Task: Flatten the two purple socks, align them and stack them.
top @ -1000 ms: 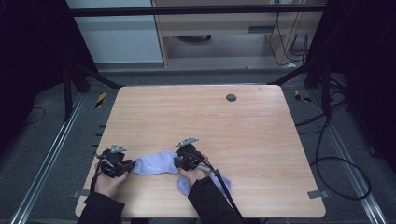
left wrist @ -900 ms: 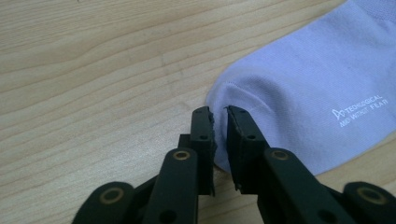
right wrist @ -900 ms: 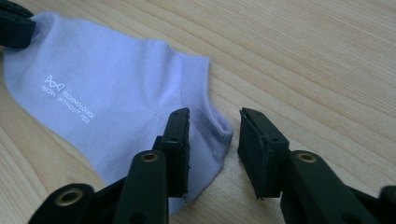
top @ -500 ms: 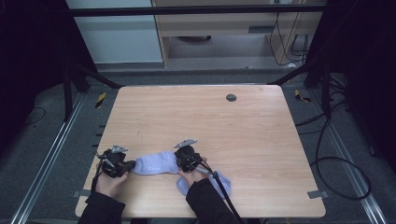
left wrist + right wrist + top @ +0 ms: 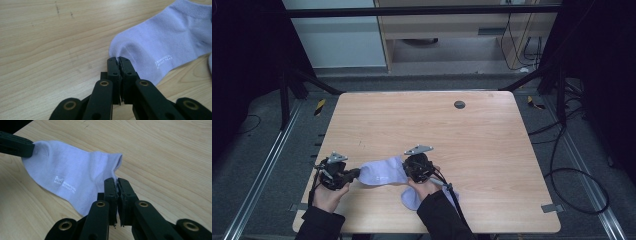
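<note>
A lavender ankle sock (image 5: 381, 172) with small white lettering is stretched between my two grippers near the table's front left. My left gripper (image 5: 355, 173) is shut on the sock's toe end (image 5: 160, 42), the cloth pinched at its tips (image 5: 119, 60). My right gripper (image 5: 406, 169) is shut on the cuff end of the sock (image 5: 70, 172), gripping the fabric just under the opening (image 5: 116, 180). The left gripper's black jaw shows at the sock's far end in the right gripper view. A second lavender sock (image 5: 410, 198) lies flat under my right hand and forearm.
The wooden table (image 5: 472, 145) has a dark round grommet (image 5: 459, 104) at the back middle. Its front edge runs just behind my hands. Metal rails and cables run along the floor on both sides.
Both grippers have closed on the sock's ends and risen slightly, so the sock now hangs taut between them.
</note>
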A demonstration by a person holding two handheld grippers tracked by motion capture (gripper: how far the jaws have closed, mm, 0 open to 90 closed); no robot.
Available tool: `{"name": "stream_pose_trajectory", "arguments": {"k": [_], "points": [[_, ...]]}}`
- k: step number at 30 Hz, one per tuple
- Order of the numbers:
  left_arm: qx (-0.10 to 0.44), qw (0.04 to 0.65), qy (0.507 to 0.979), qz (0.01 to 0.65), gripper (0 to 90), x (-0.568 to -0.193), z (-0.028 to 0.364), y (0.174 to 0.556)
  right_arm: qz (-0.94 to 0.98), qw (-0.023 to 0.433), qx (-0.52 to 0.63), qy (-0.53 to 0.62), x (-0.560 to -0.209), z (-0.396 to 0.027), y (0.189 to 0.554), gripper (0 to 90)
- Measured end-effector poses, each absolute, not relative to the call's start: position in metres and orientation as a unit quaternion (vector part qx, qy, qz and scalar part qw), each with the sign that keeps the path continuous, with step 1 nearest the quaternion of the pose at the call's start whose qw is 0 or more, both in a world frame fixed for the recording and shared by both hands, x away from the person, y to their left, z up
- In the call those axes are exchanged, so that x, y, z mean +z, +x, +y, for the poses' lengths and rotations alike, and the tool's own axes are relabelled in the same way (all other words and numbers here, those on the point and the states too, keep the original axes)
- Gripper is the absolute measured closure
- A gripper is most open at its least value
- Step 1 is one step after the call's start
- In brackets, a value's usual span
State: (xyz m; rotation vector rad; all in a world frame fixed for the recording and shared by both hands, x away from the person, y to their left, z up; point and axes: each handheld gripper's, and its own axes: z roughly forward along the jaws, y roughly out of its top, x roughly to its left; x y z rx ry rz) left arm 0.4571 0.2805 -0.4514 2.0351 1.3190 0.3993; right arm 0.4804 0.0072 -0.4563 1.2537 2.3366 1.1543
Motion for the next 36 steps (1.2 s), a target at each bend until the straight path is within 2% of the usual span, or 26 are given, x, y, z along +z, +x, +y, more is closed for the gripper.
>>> {"name": "stream_pose_trajectory", "arguments": {"k": [18, 36], "points": [[0.149, 0.364, 0.794, 0.464, 87.5, -0.432, 0.236, 0.439, 0.801, 0.144, 0.402, 0.42, -0.427, -0.048, 0.456, 87.1], [0.128, 0.359, 0.822, 0.424, 87.5, -0.432, 0.189, 0.423, 0.796, 0.142, 0.393, 0.437, -0.428, -0.104, 0.424, 87.0]]}}
